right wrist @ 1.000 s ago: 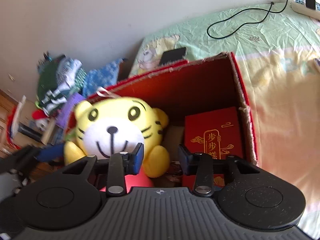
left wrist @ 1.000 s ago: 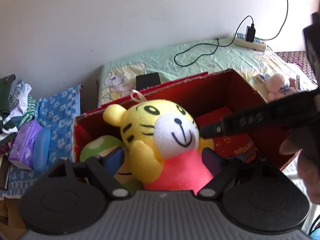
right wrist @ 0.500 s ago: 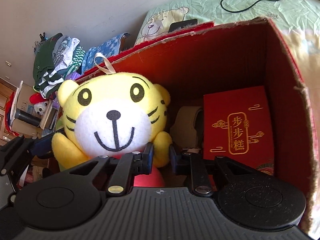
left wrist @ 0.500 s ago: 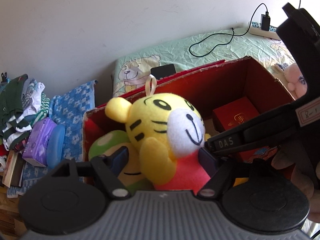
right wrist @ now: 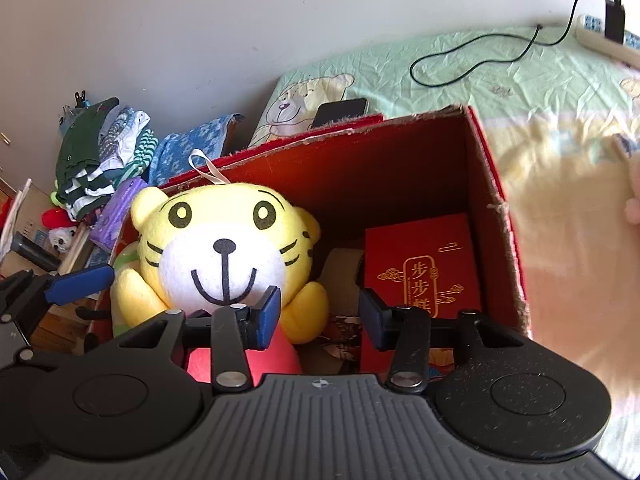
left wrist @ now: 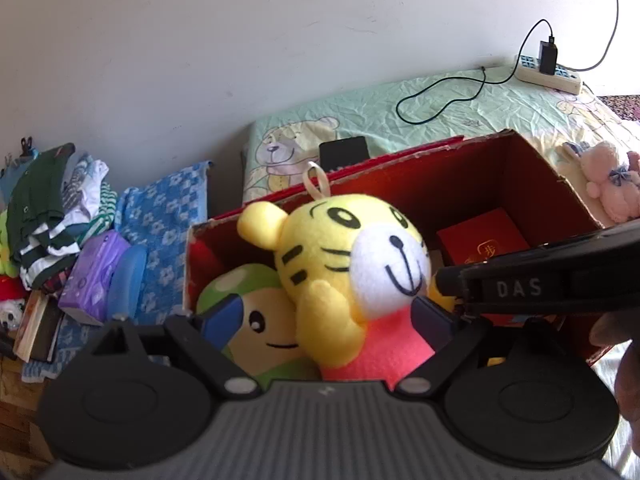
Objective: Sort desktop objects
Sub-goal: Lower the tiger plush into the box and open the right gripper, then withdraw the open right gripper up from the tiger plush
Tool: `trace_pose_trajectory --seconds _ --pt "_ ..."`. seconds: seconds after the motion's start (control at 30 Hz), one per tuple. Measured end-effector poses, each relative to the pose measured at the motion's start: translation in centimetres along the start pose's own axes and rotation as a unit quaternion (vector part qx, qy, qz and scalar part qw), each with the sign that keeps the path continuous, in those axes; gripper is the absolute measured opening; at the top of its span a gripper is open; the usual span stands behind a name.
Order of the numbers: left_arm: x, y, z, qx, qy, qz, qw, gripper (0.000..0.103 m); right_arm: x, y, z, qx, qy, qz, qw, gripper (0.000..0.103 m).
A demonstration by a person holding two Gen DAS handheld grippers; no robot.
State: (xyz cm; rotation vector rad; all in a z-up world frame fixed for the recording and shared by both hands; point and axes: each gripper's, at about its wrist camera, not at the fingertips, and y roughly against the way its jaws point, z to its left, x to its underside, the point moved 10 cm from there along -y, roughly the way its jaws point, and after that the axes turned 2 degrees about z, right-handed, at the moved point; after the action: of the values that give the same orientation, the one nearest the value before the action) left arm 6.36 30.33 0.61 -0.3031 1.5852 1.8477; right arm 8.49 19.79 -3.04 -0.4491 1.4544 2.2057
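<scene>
- Since a second ago, the right gripper [right wrist: 318,316] is parting its fingers again after narrowing, empty, low centre of its view.
- Left gripper [left wrist: 326,318] is sitting wide around the tiger plush [left wrist: 352,276], touching or not unclear.
- Plush is resting in the red box [right wrist: 486,184]; soft, light, best squeezed at the pink body.

The tiger [right wrist: 224,256] sits in the box [right wrist: 492,184] at its left — mushroom plush [left wrist: 248,312] beside it, gift box [right wrist: 424,260] at right, phone [left wrist: 344,152] behind.
</scene>
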Motion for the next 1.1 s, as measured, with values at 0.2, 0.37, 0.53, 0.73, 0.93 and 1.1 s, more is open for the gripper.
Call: trace_pose_trajectory --seconds 0.2,0.37,0.53,0.73,0.93,1.1 --pt "0.6 0.4 0.3 0.001 0.018 0.010 0.9998 0.093 0.4 1.2 -0.4 0.025 0.005 -0.019 1.000 0.053" --pt "1.0 1.1 0.5 -0.008 0.031 0.010 0.9994 0.093 0.8 2.4 -0.2 0.032 0.006 -0.032 0.999 0.054" --pt "1.2 1.6 0.7 -0.016 0.044 0.016 0.9988 0.093 0.8 3.5 -0.3 0.046 0.002 -0.048 0.998 0.065" --pt "1.7 1.8 0.9 -0.022 0.065 0.030 0.9972 0.093 0.9 4.7 -0.3 0.055 -0.010 -0.065 0.996 0.072" --pt "2.3 1.9 1.2 -0.040 0.071 0.038 0.9960 0.096 1.7 5.1 -0.1 0.054 -0.018 -0.064 0.996 0.073" --pt "2.8 2.1 1.5 -0.039 0.083 0.042 0.9949 0.097 2.3 5.3 0.2 0.053 -0.022 -0.064 0.996 0.073"
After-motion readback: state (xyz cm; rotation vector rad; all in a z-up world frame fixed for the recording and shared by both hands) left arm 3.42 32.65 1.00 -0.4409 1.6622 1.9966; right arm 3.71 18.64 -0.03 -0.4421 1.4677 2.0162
